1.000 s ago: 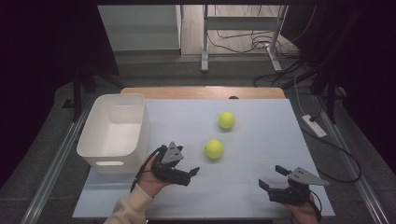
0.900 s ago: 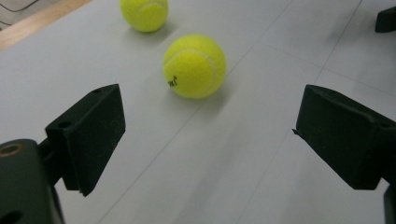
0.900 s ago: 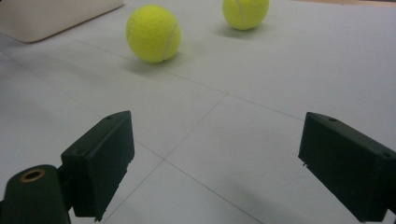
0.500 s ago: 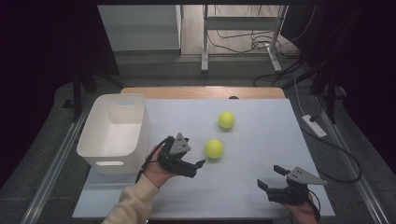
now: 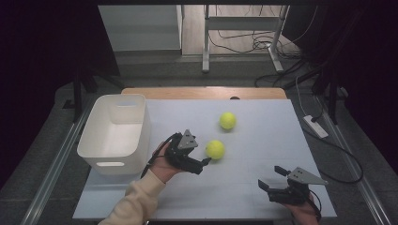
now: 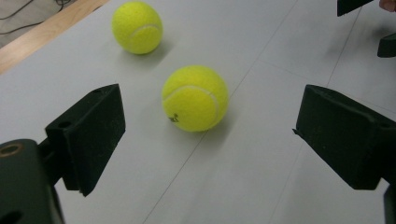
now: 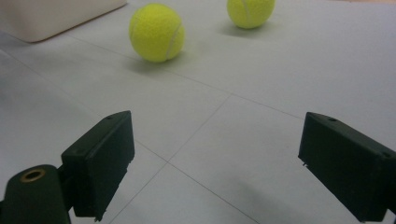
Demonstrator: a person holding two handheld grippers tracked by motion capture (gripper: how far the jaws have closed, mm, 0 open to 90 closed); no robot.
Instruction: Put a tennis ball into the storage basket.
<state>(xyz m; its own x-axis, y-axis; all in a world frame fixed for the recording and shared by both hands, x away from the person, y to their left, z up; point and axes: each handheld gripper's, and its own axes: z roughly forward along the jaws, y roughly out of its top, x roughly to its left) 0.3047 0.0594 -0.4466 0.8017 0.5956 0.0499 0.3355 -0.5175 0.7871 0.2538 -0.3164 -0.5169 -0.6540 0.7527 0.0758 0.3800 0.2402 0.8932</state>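
Observation:
Two yellow-green tennis balls lie on the pale table. The nearer ball (image 5: 215, 149) (image 6: 194, 98) (image 7: 156, 32) sits mid-table and the farther ball (image 5: 227, 120) (image 6: 137, 27) (image 7: 250, 11) lies behind it. My left gripper (image 5: 202, 158) (image 6: 210, 126) is open just left of the nearer ball. Its jaws point at the ball from a short way off without touching it. At the front right of the table my right gripper (image 5: 271, 177) (image 7: 215, 149) stands open with nothing between its jaws.
A white plastic bin (image 5: 141, 126) (image 7: 51, 14) stands at the table's left side, close behind my left hand. A wooden strip (image 5: 202, 92) runs along the table's far edge. Cables and a power strip (image 5: 315, 126) lie on the floor to the right.
My left gripper has moved right and away from the person, closing in on the nearer ball, jaws still wide. The right gripper and both balls have stayed put.

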